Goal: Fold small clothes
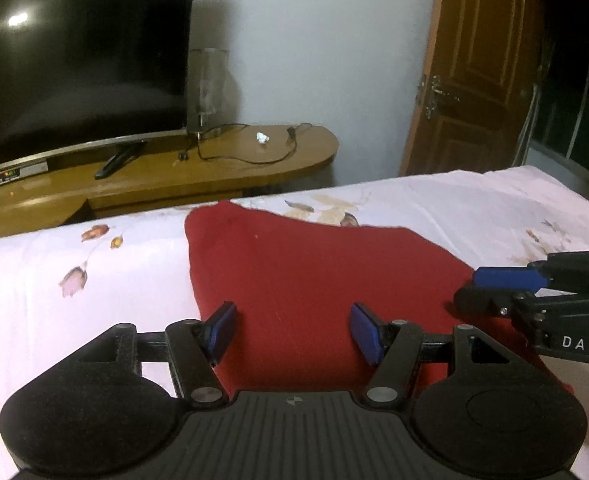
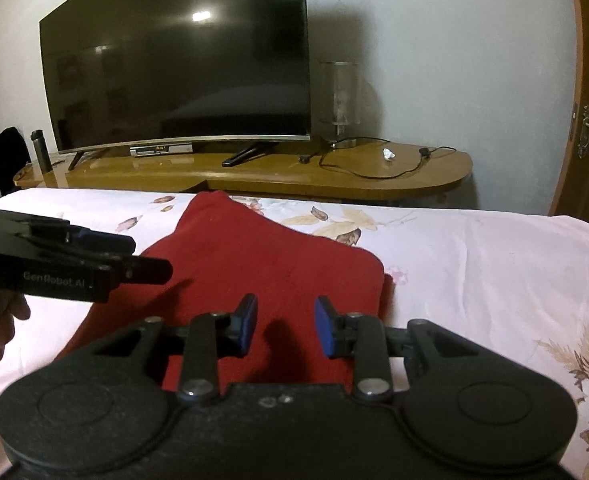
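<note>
A red garment (image 1: 314,276) lies folded flat on the pink floral bedsheet (image 1: 74,264); it also shows in the right wrist view (image 2: 262,264). My left gripper (image 1: 292,330) is open and empty, hovering over the garment's near edge. It appears from the side in the right wrist view (image 2: 150,260), above the garment's left edge. My right gripper (image 2: 285,326) is open and empty over the garment's near right part. It shows in the left wrist view (image 1: 470,288) at the garment's right edge.
The bedsheet (image 2: 474,264) spreads right and left of the garment. Beyond the bed stands a wooden TV bench (image 2: 334,176) with a large dark TV (image 2: 174,60), a glass lamp (image 2: 340,100) and a cable (image 2: 374,168). A wooden door (image 1: 474,64) is at the right.
</note>
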Motion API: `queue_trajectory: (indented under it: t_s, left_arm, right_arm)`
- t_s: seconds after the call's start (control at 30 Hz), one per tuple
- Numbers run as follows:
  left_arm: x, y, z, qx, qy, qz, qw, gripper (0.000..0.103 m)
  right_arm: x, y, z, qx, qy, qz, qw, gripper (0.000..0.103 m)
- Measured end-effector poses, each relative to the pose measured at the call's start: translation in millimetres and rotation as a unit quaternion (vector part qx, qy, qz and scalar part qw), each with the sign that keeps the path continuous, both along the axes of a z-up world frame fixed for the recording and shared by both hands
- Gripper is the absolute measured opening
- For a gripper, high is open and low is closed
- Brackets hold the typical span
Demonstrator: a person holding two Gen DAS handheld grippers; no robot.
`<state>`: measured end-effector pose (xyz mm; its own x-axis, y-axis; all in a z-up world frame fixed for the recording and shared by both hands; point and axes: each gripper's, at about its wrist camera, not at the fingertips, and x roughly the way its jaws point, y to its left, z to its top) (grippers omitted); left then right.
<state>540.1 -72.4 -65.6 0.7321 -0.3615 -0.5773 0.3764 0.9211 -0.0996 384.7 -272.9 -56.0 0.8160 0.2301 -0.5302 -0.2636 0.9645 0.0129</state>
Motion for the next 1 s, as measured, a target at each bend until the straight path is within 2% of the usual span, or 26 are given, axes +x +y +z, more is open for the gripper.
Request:
queue_trajectory:
  t_s: [0.13,0.27,0.33,0.37,0.43,0.47,0.53,0.6,0.67,0.73,0.8,0.9,1.0]
  left_arm:
    - [-5.8,-3.5,-6.1,0.009,0.009,-0.002,0.9999,0.062]
    - [-8.6,-6.4,-8.1,0.023,0.013,-0.005,0.9996,0.062]
    - [-13.0,2.8,-1.8,0.011,0.008,-0.006,0.9999,0.062]
    - [-15.5,11.1,0.1,0.002,0.005,-0.001,1.0,0.062]
    - [-17.1,32.7,-1.2,-0.024,0.009,0.009,0.9996,0.064]
    - [-14.8,43.7,-3.8,-0.04,0.021,0.015,0.9989,0.067]
    - [-4.9,63.8,-12.8,-0.082,0.061,0.014,0.9946,0.069]
    - [6.4,79.2,-22.3,-0.135,0.109,0.003,0.9848,0.069]
    - [15.5,89.7,-30.7,-0.185,0.144,-0.008,0.9721,0.069]
    - [21.5,95.2,-38.0,-0.212,0.162,-0.011,0.9638,0.069]
    - [26.3,95.6,-45.5,-0.221,0.179,-0.019,0.9586,0.069]
    - [31.4,86.6,-59.7,-0.211,0.204,-0.037,0.9551,0.069]
    - [33.3,82.1,-65.9,-0.225,0.203,-0.05,0.9517,0.069]
  right_arm:
    - [-2.8,-0.6,-5.8,-0.005,0.009,-0.001,1.0,0.031]
    - [1.8,-1.7,-22.2,-0.013,0.041,-0.007,0.999,0.031]
    - [-2.1,-3.4,-21.0,-0.013,0.039,-0.006,0.999,0.035]
    - [-5.8,-7.6,-15.6,-0.002,0.036,-0.007,0.999,0.041]
    - [-13.7,-25.2,-5.9,0.043,0.025,-0.019,0.999,0.09]
    - [-16.9,-36.7,-4.0,0.066,0.021,-0.027,0.997,0.094]
    - [-15.2,-60.2,-5.3,0.119,0.037,-0.035,0.992,0.086]
    - [-1.1,-83.0,-15.7,0.175,0.086,-0.048,0.98,0.08]
    - [11.2,-99.5,-28.6,0.229,0.126,-0.049,0.964,0.079]
    - [20.8,-109.2,-42.3,0.275,0.16,-0.041,0.947,0.079]
    - [28.8,-110.9,-52.7,0.289,0.182,-0.04,0.939,0.079]
    - [36.4,-110.4,-58.9,0.299,0.188,-0.023,0.935,0.084]
    - [47.3,-109.1,-59.0,0.299,0.201,-0.003,0.933,0.085]
